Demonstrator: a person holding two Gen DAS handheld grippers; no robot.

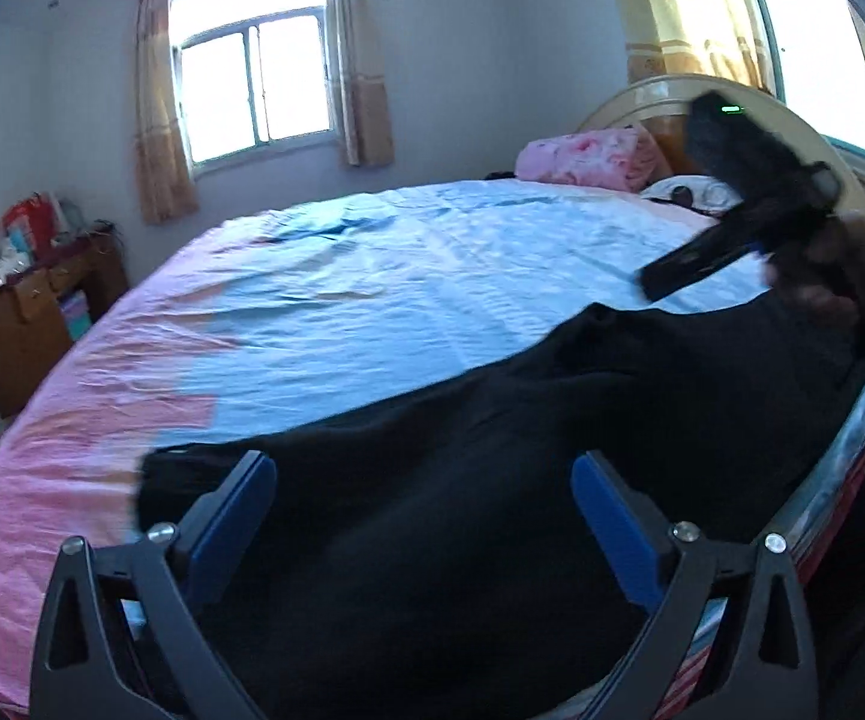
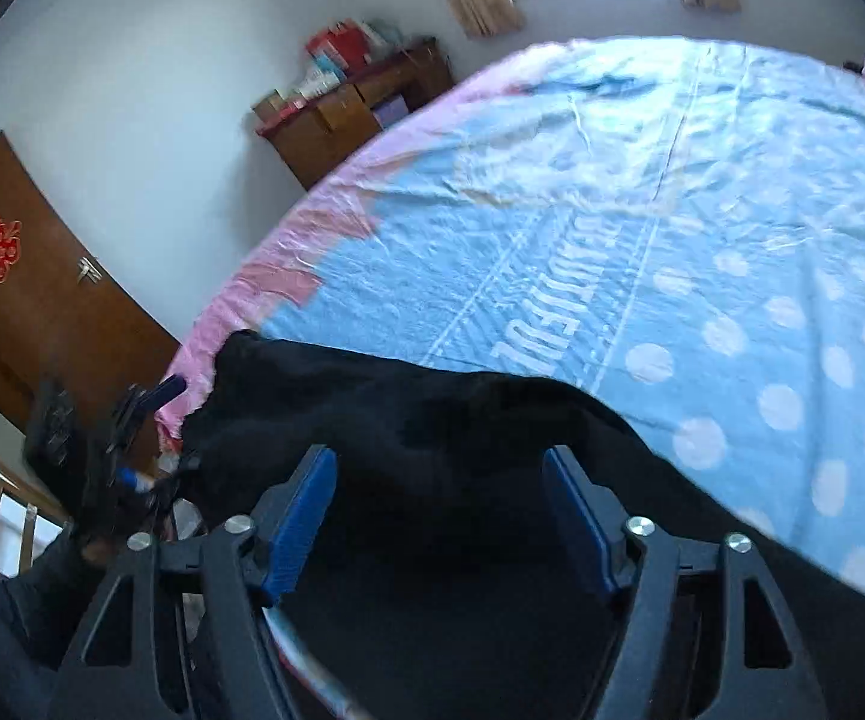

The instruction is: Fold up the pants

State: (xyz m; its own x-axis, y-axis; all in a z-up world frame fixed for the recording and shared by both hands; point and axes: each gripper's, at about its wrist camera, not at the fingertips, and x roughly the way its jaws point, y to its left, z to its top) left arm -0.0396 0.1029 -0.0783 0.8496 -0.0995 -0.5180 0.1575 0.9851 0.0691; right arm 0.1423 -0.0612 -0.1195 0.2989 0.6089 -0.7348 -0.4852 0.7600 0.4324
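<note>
Pants: black fabric pants (image 1: 492,420) lie spread along the near edge of the bed, over the sheet, one end reaching toward the pink border.
Left gripper: the black two-finger left gripper with blue pads (image 1: 423,480) hovers above the pants with its jaws spread wide; nothing sits between the pads.
Right gripper: the black right gripper with blue pads (image 2: 438,480) hangs over the dark cloth, jaws parted and released, gripping nothing; in the left wrist view it appears blurred near the headboard.
Bed: a light blue sheet with white polka dots and a pink border (image 2: 612,210) covers the mattress, wrinkled.
Pillow: a pink flowered pillow (image 1: 588,156) rests at the head.
Room: a brown wooden cabinet (image 1: 24,324) stands by the wall under a curtained window (image 1: 252,78); a brown door (image 2: 30,300) carries a red ornament.
</note>
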